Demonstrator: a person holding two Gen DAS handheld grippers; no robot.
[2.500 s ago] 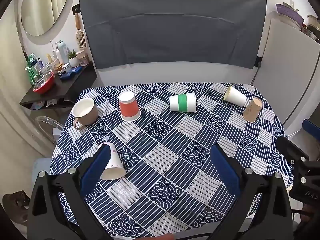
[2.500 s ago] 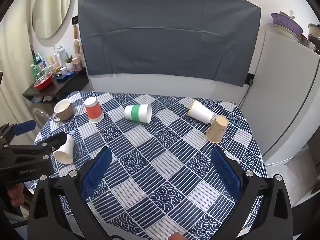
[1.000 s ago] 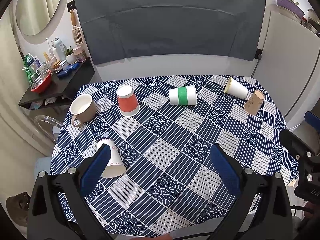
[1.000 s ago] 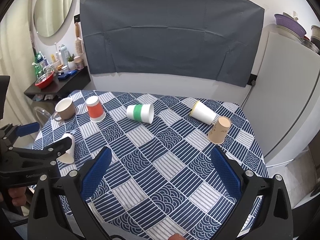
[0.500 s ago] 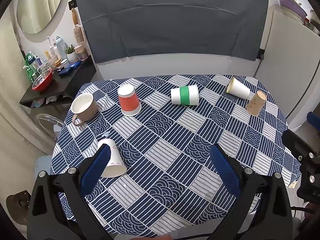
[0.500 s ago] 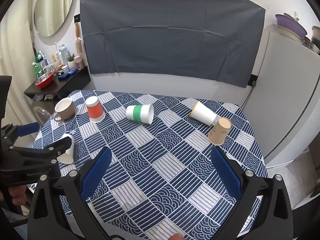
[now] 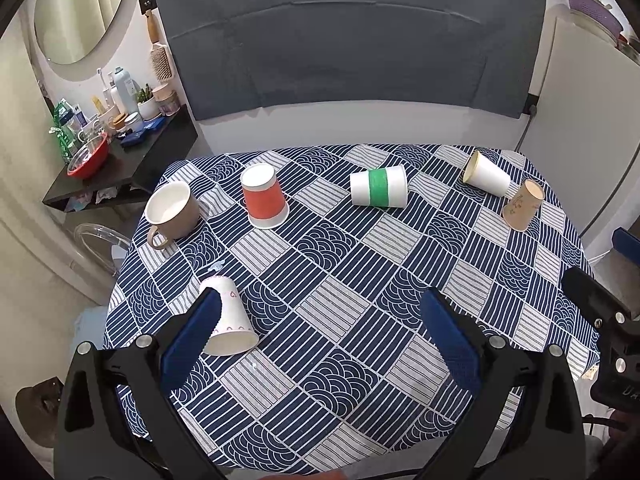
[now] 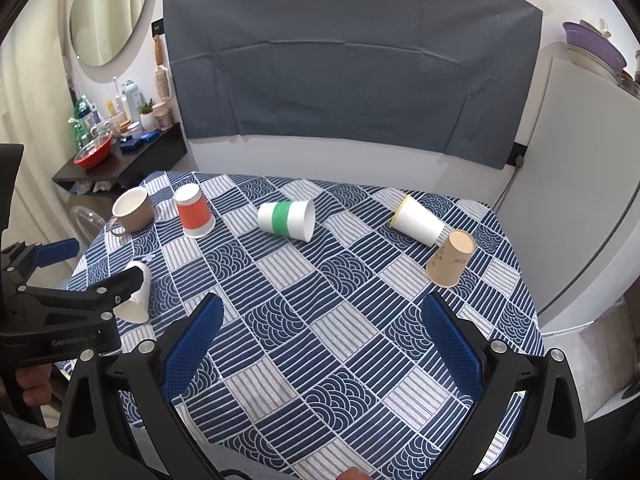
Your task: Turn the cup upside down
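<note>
Left tool (image 7: 320, 320), wide open and empty, hovers over the patterned counter (image 7: 360, 280); the upright beige ceramic mug (image 7: 172, 210) stands at upper left, nearer it than the equally open, empty right tool (image 8: 324, 330).

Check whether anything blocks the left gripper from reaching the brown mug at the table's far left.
Partly. The left gripper hangs open over the near edge; the pink-patterned paper cup stands upside down by its left finger, roughly between it and the brown mug. The red cup stands beside the mug, apart.

Black screw-studded gripper frames, blue ridged fingers (image 7: 450, 340), white "GenRobot" lettering.
</note>
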